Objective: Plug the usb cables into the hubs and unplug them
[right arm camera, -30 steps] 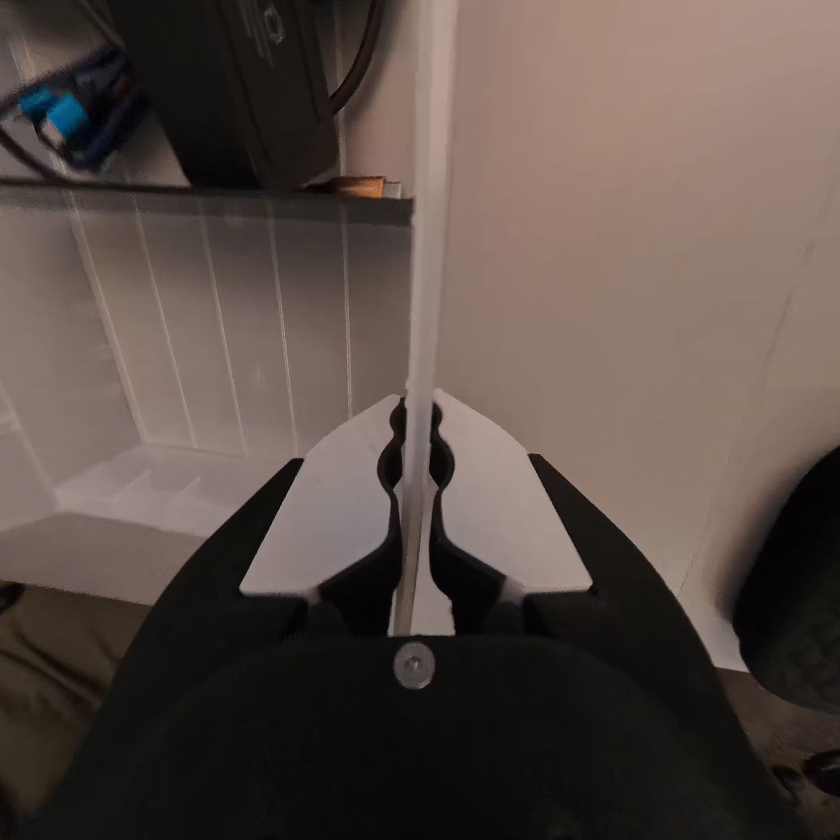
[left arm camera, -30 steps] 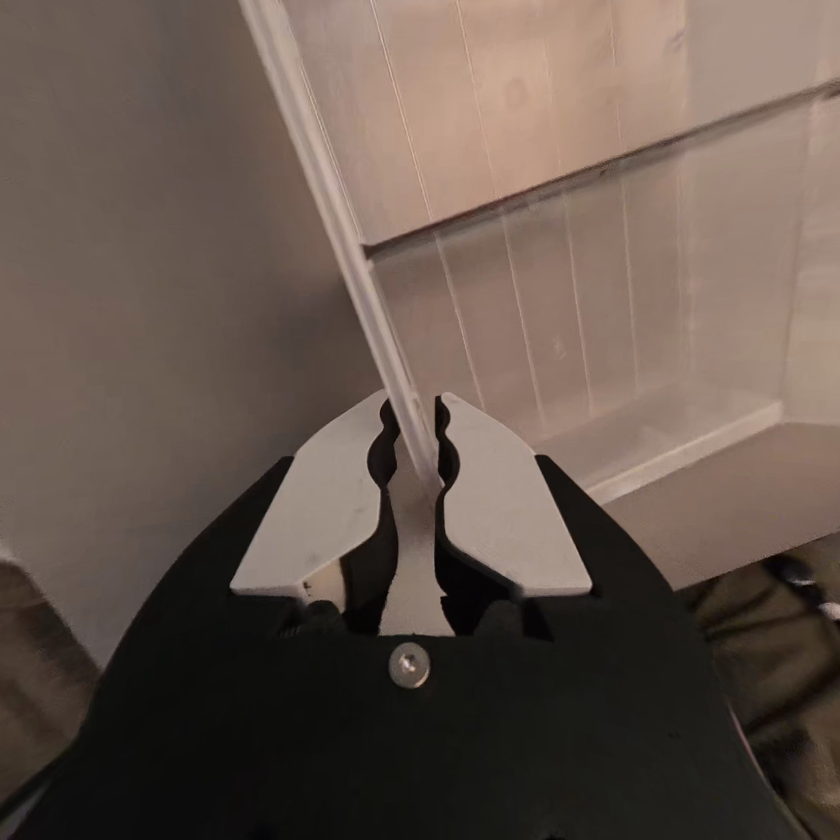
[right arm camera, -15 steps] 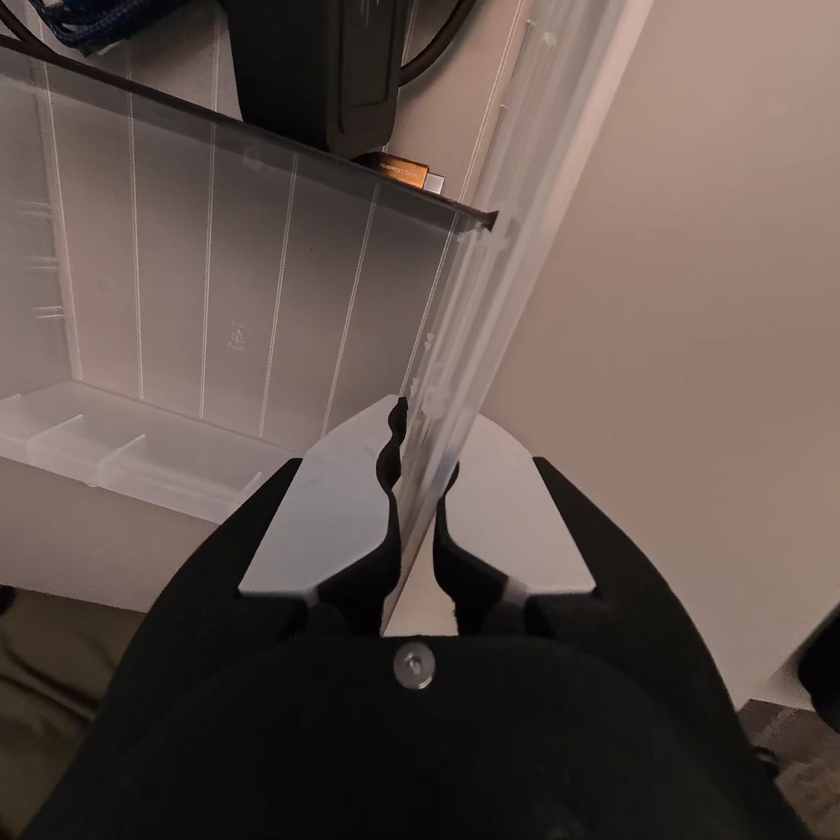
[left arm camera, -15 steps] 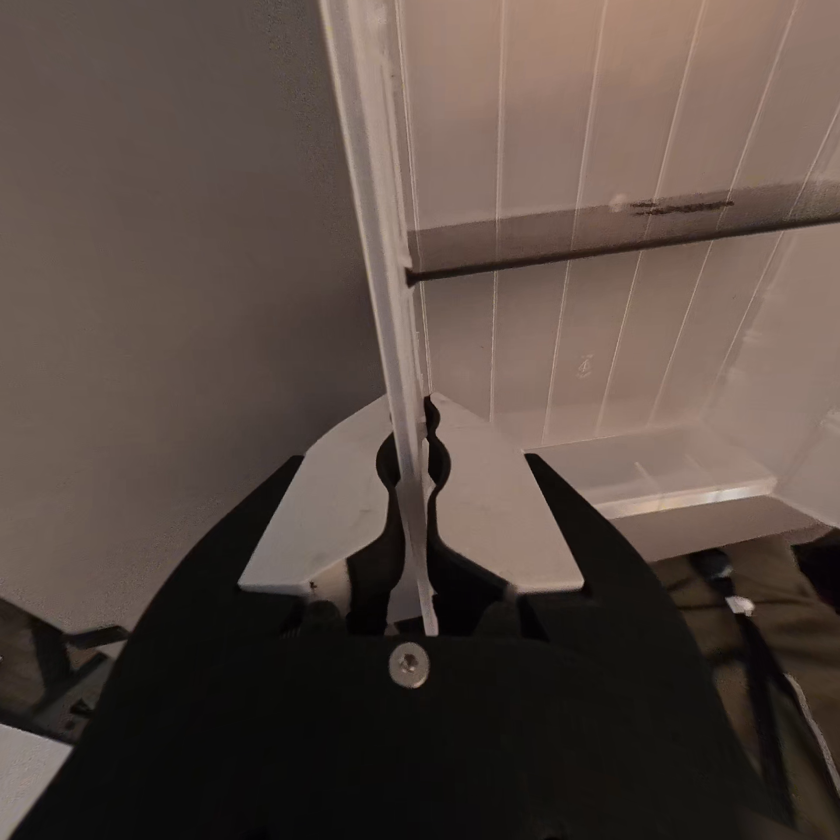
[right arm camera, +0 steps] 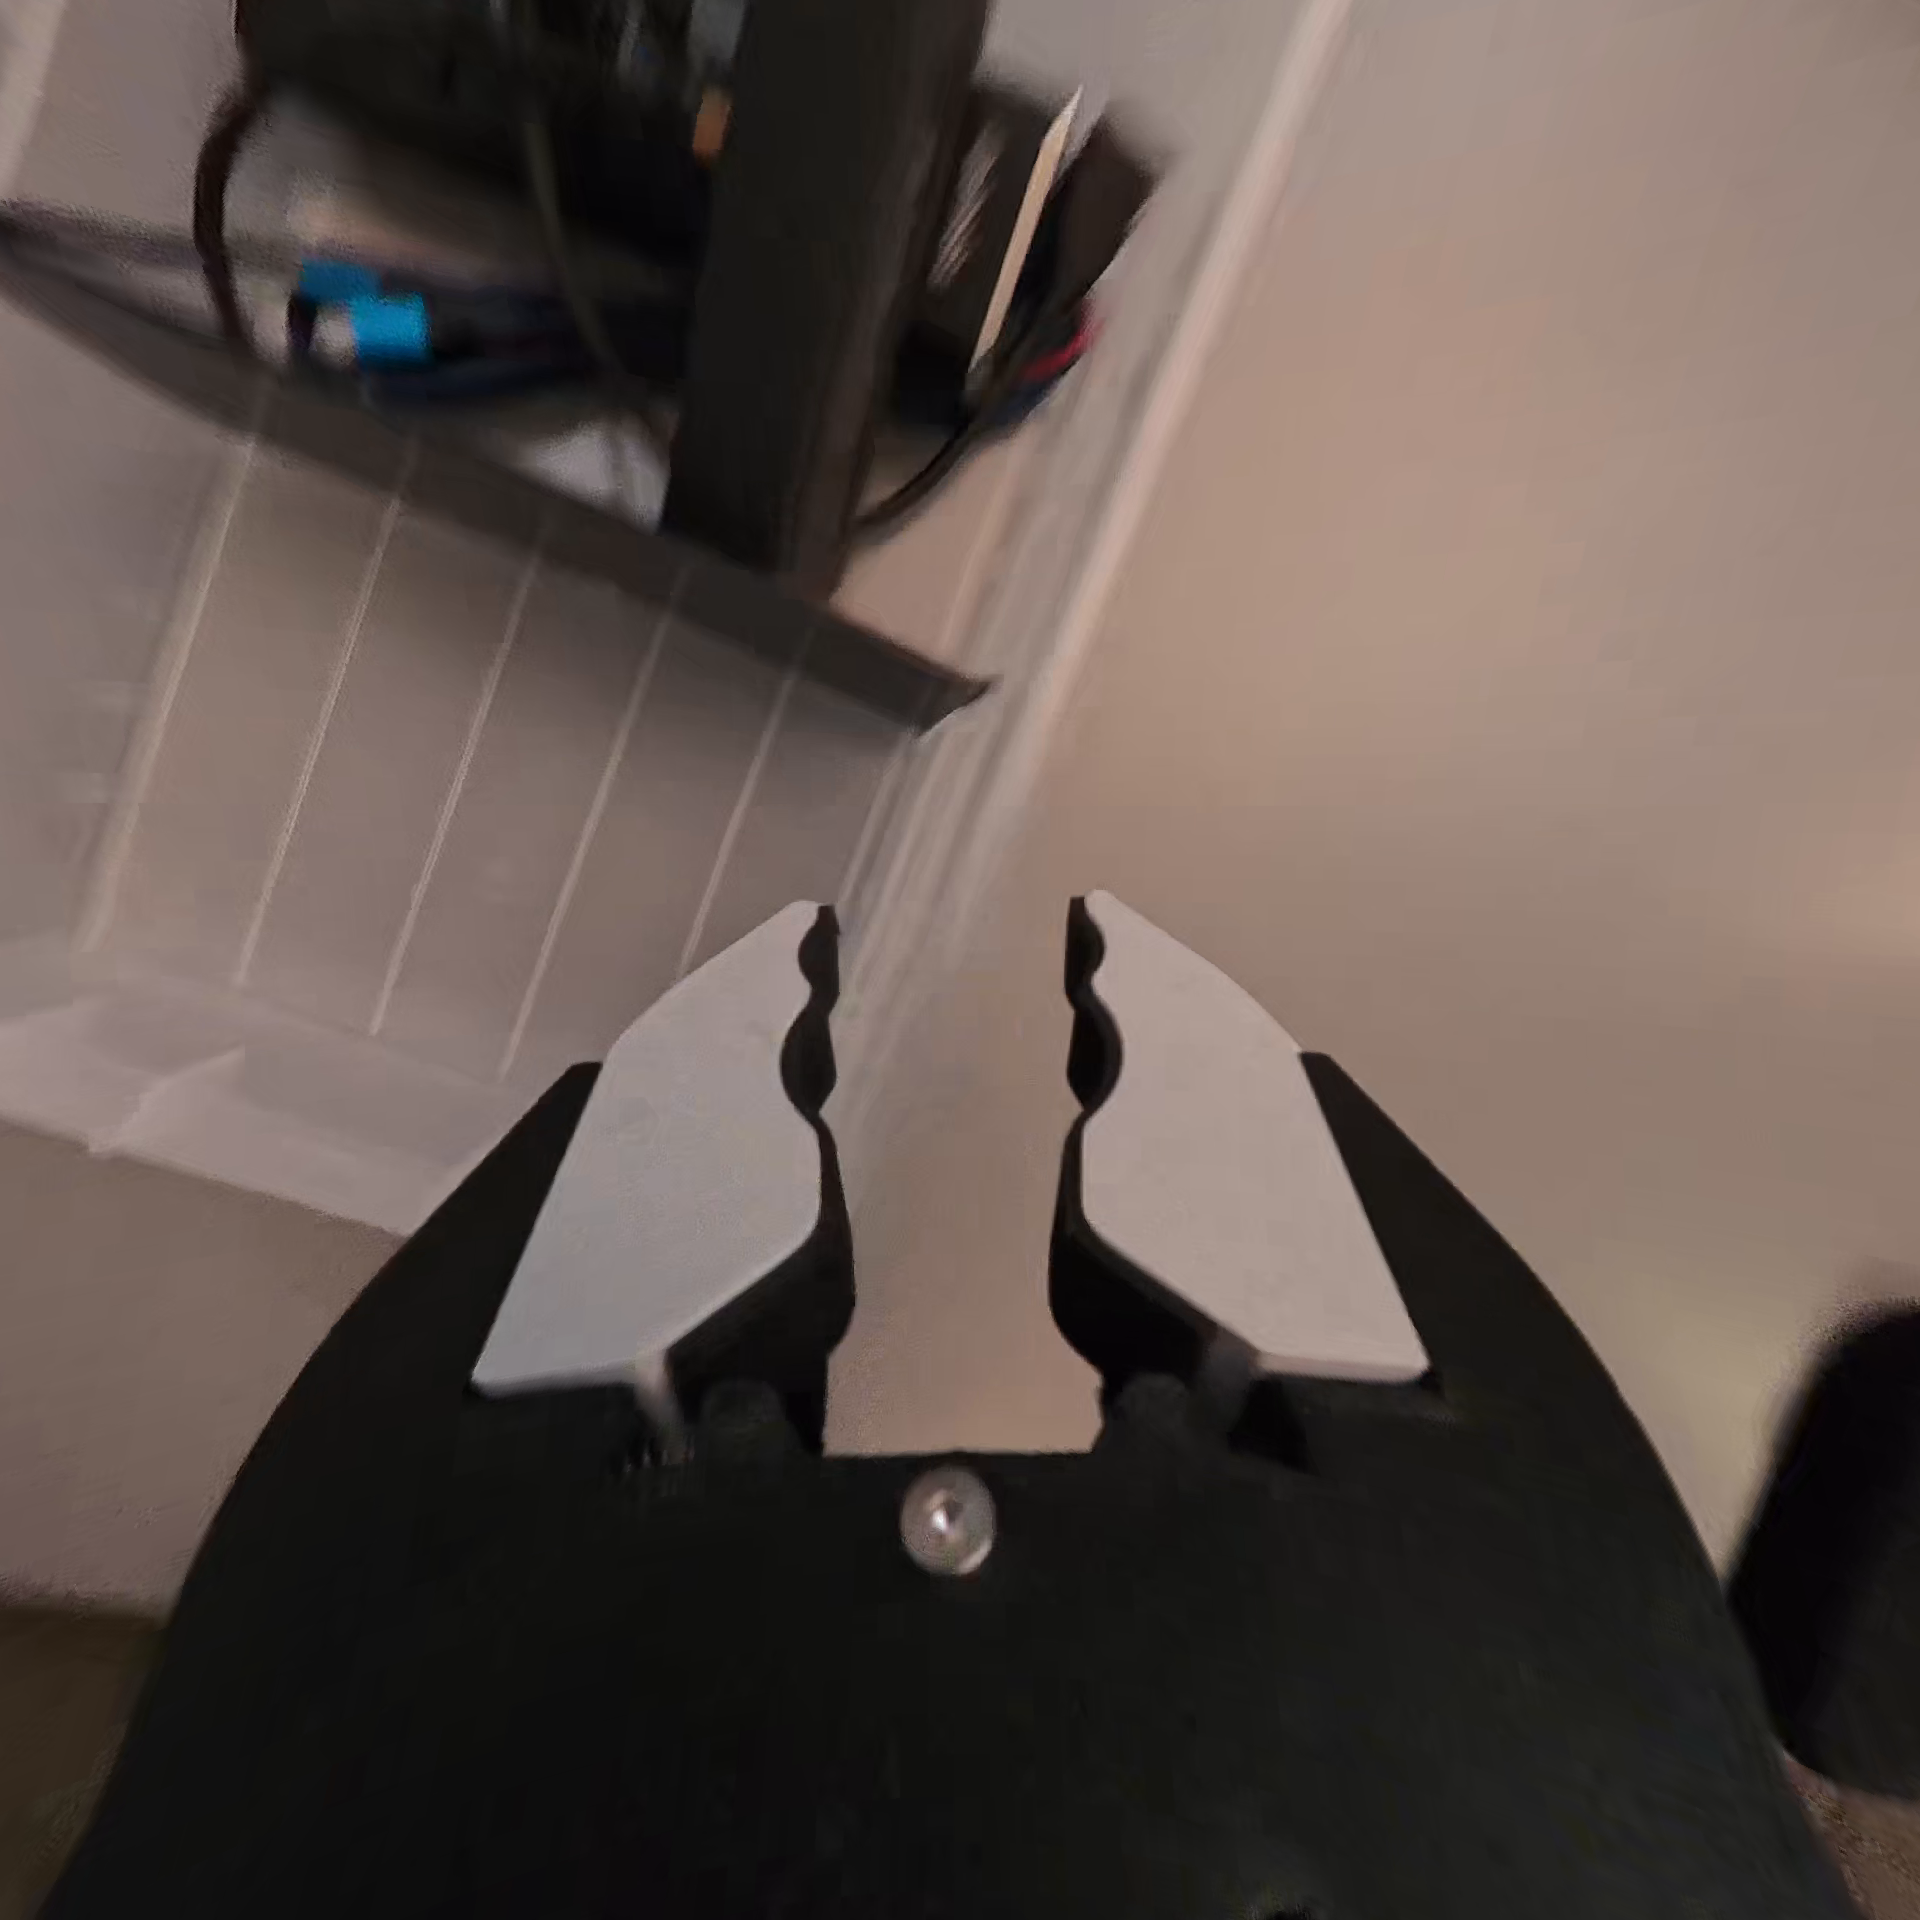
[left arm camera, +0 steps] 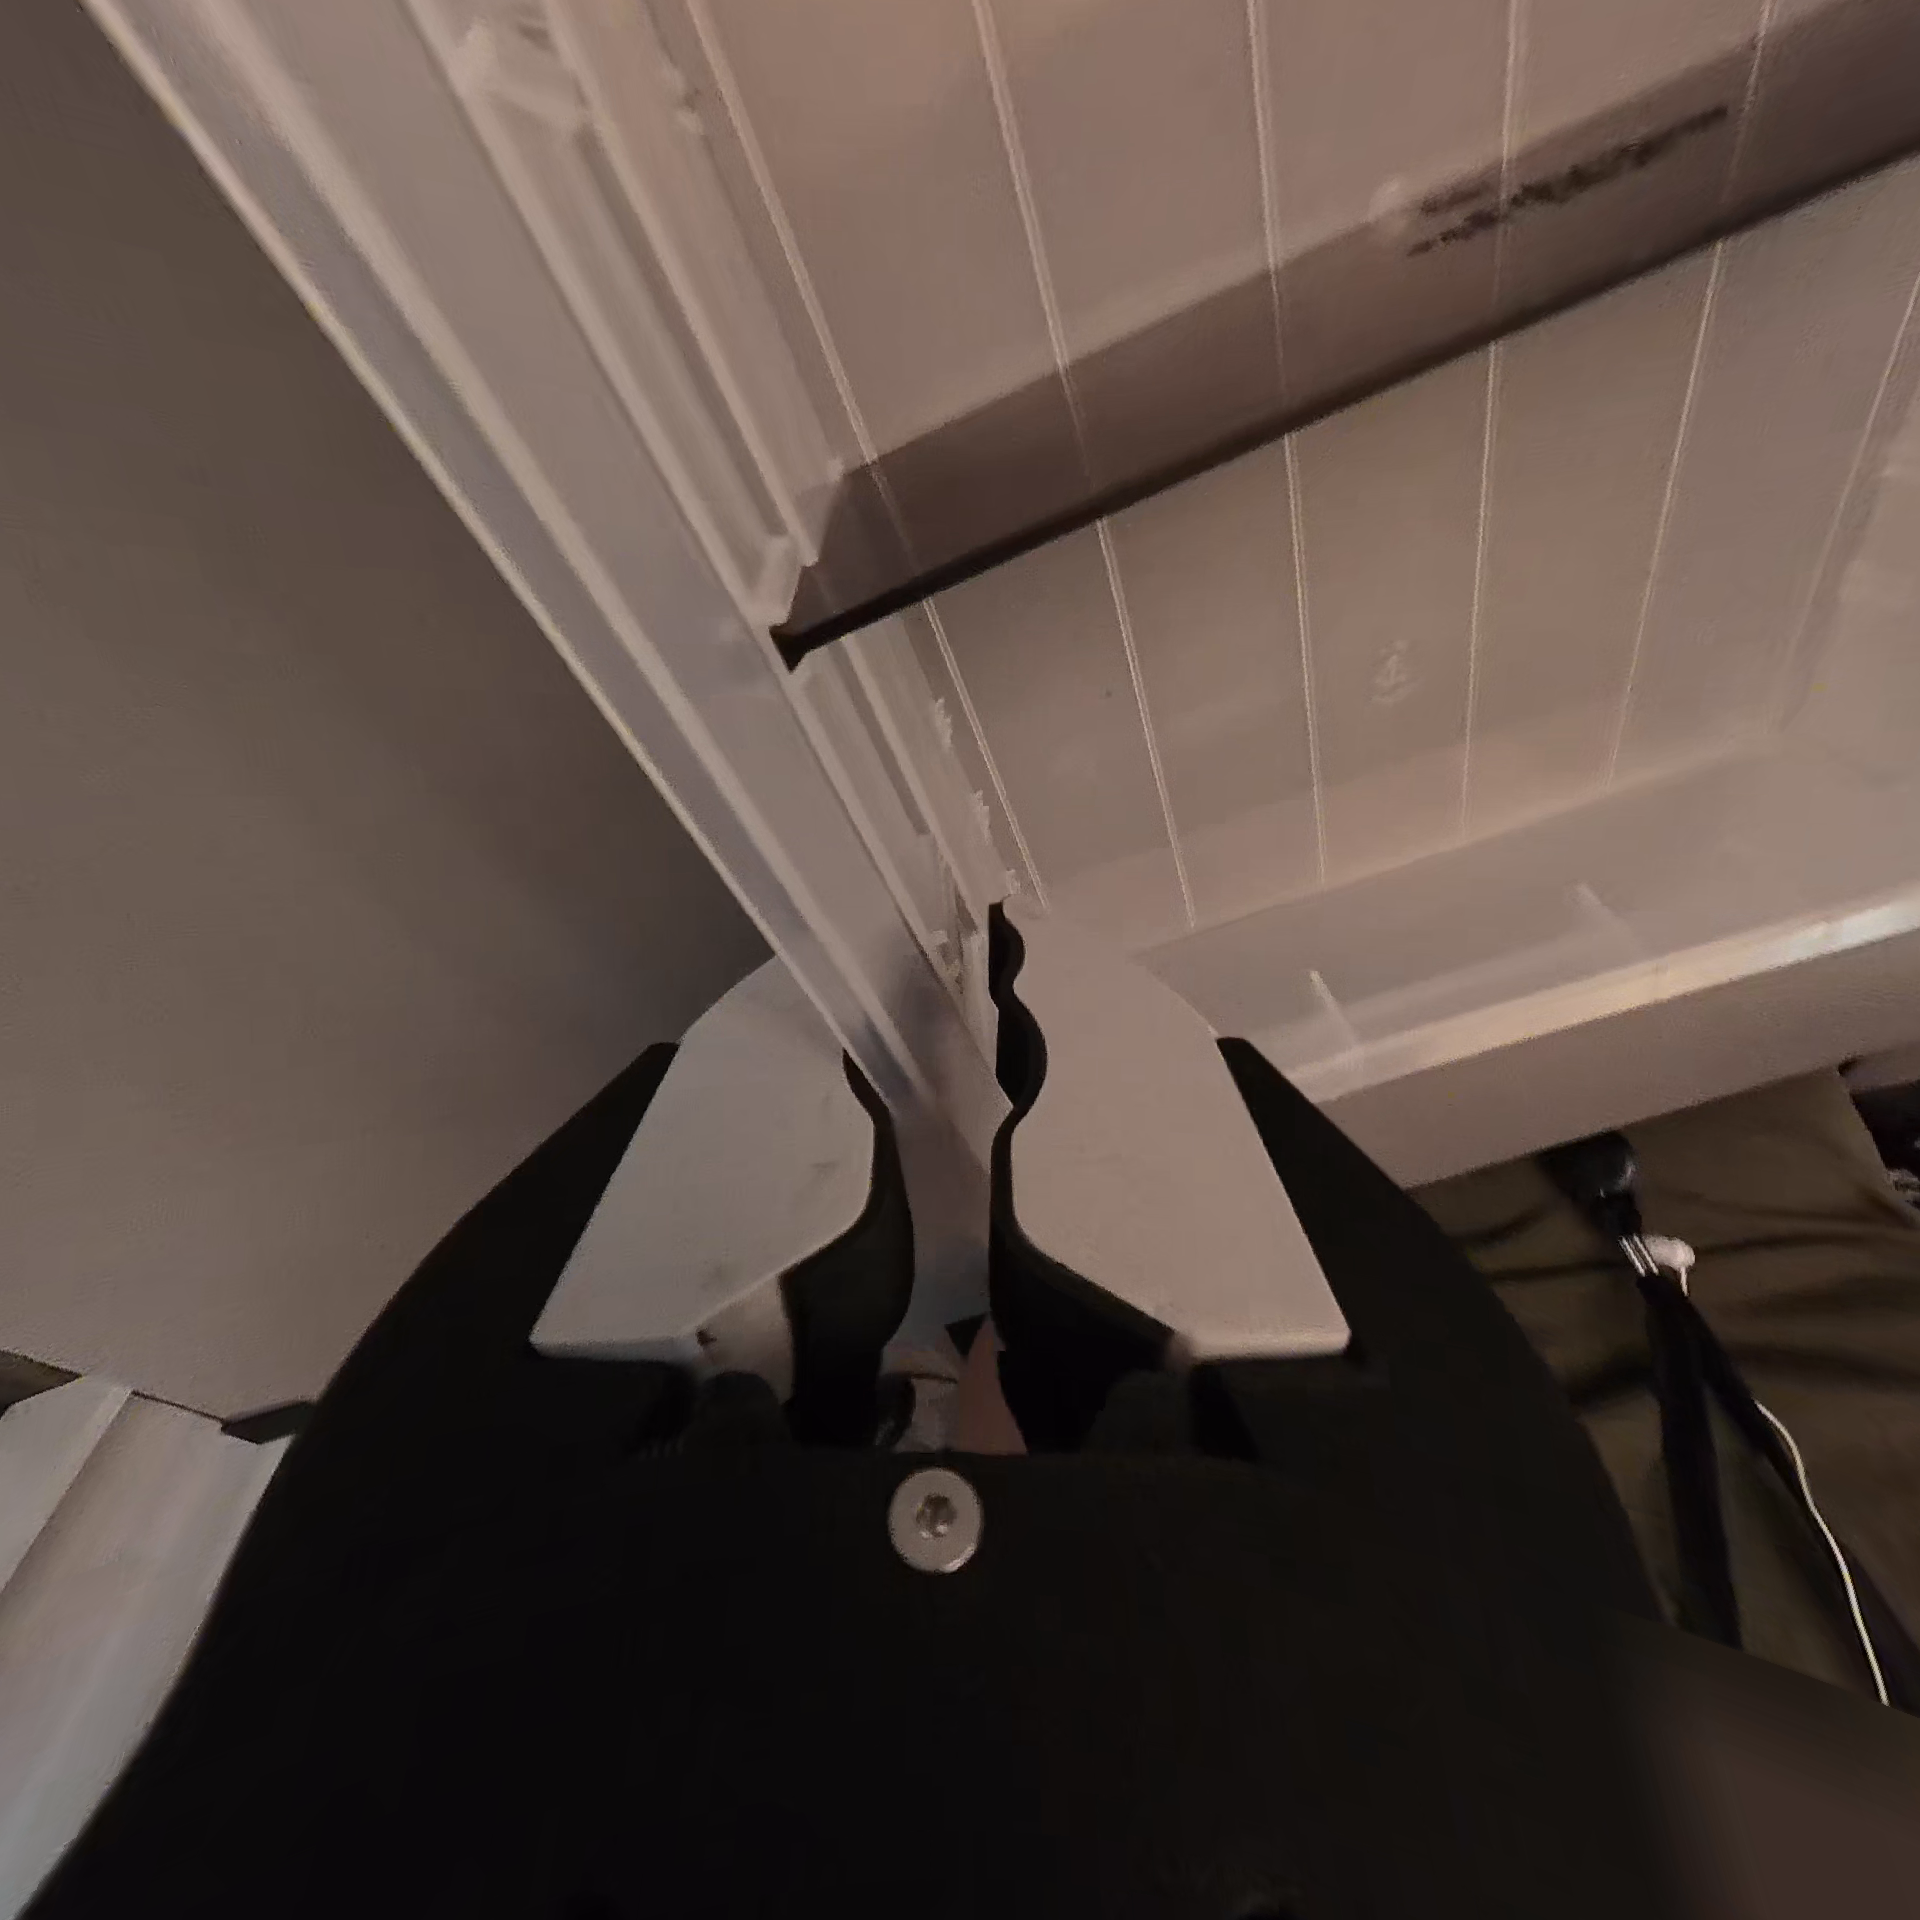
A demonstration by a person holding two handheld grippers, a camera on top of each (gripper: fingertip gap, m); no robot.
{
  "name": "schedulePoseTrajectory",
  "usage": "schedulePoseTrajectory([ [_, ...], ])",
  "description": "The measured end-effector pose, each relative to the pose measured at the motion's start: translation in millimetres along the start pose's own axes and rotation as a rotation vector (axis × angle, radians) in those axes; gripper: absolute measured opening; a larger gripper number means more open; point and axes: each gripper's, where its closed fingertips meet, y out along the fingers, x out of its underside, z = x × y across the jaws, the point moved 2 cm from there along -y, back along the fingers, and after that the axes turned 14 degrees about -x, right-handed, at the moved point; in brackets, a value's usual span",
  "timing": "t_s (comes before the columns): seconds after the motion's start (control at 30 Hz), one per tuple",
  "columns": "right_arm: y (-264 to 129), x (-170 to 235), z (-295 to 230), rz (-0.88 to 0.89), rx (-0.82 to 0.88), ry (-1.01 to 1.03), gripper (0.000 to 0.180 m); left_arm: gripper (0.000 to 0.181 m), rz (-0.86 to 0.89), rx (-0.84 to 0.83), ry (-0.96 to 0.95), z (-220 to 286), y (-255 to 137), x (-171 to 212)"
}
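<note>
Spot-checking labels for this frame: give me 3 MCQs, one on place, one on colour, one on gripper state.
1. Where does the clear plastic bin's rim sit relative to the left hand-held gripper?
A. Between its fingers
B. Far off to its right
C. Underneath its body

2. What colour is the small bright item among the cables inside the bin?
A. Yellow
B. Blue
C. Green

3. What state is the right hand-held gripper in?
A. Shut on the bin's rim
B. Shut on a cable
C. Open, holding nothing

Answers:
1 A: the rim runs down between the two fingers, which close on it.
2 B: a blue patch shows at upper left in the right wrist view, though blurred.
3 C: a wide gap between the fingers shows only bare surface behind.
</note>
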Motion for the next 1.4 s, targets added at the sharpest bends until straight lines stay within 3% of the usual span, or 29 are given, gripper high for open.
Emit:
schedulePoseTrajectory([
  [0.07, -47, -27, -11, 0.214, 0.137, -0.060, 0.037, 0.009, -0.005, 0.010, 0.011, 3, -4, 2],
  [0.1, -69, -45, -36, 0.356, 0.118, -0.132, 0.039, 0.009, -0.009, 0.022, 0.012, 3, -6, 3],
  [0.2, -100, -81, -165, 0.704, -0.278, -0.440, 0.042, 0.008, -0.015, 0.068, -0.001, 5, -9, 5],
  [0.3, -51, -83, -245, 0.439, -0.535, -0.487, 0.055, 0.009, -0.052, 0.116, 0.037, 7, -9, 12],
  [0.5, 51, -87, -252, -0.035, -0.440, -0.456, 0.048, 0.010, -0.076, 0.172, 0.132, -10, -5, 31],
  [0.7, 72, -82, -266, -0.114, -0.481, -0.454, 0.043, 0.013, 0.012, 0.416, 0.079, -21, -16, 24],
  [0.9, 78, -84, -270, -0.105, -0.520, -0.374, 0.046, 0.008, 0.282, 0.444, 0.061, -42, -51, 15],
  [0.93, 79, -82, -271, -0.121, -0.533, -0.337, 0.050, 0.000, 0.345, 0.470, 0.046, -46, -62, 15],
  [1.03, 85, -77, -279, -0.170, -0.546, -0.228, 0.056, 0.000, 0.639, 0.525, -0.034, -69, -110, 14],
  [1.13, 96, -75, -287, -0.199, -0.511, -0.103, 0.056, 0.011, 0.943, 0.599, -0.119, -90, -164, 25],
  [1.2, 104, -73, -288, -0.208, -0.488, -0.047, 0.053, 0.034, 1.107, 0.642, -0.156, -99, -192, 38],
  [1.3, 118, -71, -283, -0.227, -0.450, 0.038, 0.044, 0.041, 1.362, 0.714, -0.107, -104, -231, 61],
  [1.4, 126, -71, -282, -0.211, -0.474, 0.095, 0.042, 0.048, 1.530, 0.660, -0.121, -114, -248, 73],
])
